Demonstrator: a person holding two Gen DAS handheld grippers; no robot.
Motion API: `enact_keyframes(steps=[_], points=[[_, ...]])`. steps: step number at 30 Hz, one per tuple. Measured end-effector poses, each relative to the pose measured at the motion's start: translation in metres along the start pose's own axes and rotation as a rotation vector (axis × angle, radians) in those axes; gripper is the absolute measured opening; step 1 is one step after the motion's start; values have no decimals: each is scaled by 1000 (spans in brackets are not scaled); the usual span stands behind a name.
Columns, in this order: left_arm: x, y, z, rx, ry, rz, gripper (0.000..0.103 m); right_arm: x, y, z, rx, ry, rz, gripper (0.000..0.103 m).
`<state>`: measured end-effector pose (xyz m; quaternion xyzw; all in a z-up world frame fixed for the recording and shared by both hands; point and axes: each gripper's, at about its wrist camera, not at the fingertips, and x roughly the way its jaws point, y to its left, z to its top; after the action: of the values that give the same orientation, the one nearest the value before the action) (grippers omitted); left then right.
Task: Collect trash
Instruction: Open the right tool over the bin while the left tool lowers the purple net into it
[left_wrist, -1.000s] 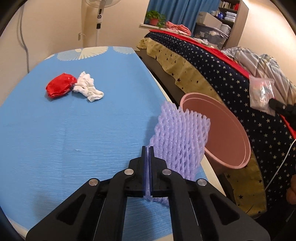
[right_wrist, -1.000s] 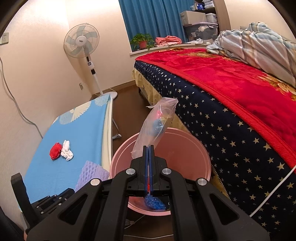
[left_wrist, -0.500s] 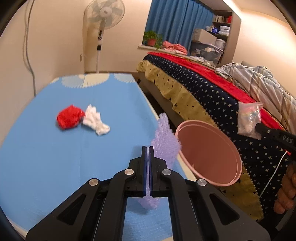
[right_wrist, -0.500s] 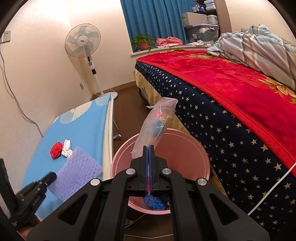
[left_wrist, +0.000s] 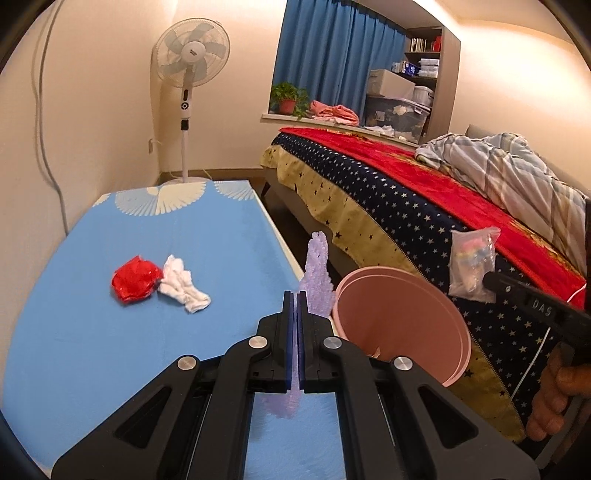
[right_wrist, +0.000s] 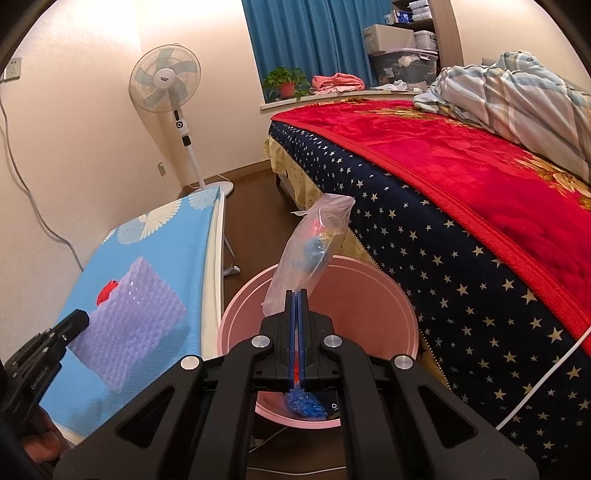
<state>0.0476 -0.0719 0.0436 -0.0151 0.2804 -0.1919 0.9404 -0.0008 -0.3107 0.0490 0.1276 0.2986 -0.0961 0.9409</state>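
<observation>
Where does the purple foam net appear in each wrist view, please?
Left wrist: purple foam net at centre, edge-on, clamped in the left gripper.
Right wrist: lower left, broadside, above the blue board.
Shared landmark: the pink bucket beside it.

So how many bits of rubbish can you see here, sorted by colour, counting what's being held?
Purple: 1, the foam net held in the left gripper
Clear: 1, the plastic bag held in the right gripper
Red: 1, the crumpled wrapper on the blue table
White: 1, the tissue beside it
Blue: 1, the scrap in the pink bin
Total: 5
</observation>
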Motion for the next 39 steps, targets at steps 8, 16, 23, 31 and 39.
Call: enact_keyframes(steps=[8, 16, 23, 31, 39], points=[[7, -19, 11, 8, -21, -34, 1, 3, -3, 1, -9, -7, -34, 1], [25, -46, 17, 16, -23, -82, 1, 6, -11, 2, -33, -20, -101, 1], [44, -65, 20, 4, -18, -122, 1, 10, -16, 4, -52, -32, -163, 1], [68, -84, 22, 2, -5, -156, 2, 21, -20, 3, -54, -18, -189, 1], [86, -90, 19, -6, 18, -170, 1, 29, -23, 3, -47, -7, -205, 1]])
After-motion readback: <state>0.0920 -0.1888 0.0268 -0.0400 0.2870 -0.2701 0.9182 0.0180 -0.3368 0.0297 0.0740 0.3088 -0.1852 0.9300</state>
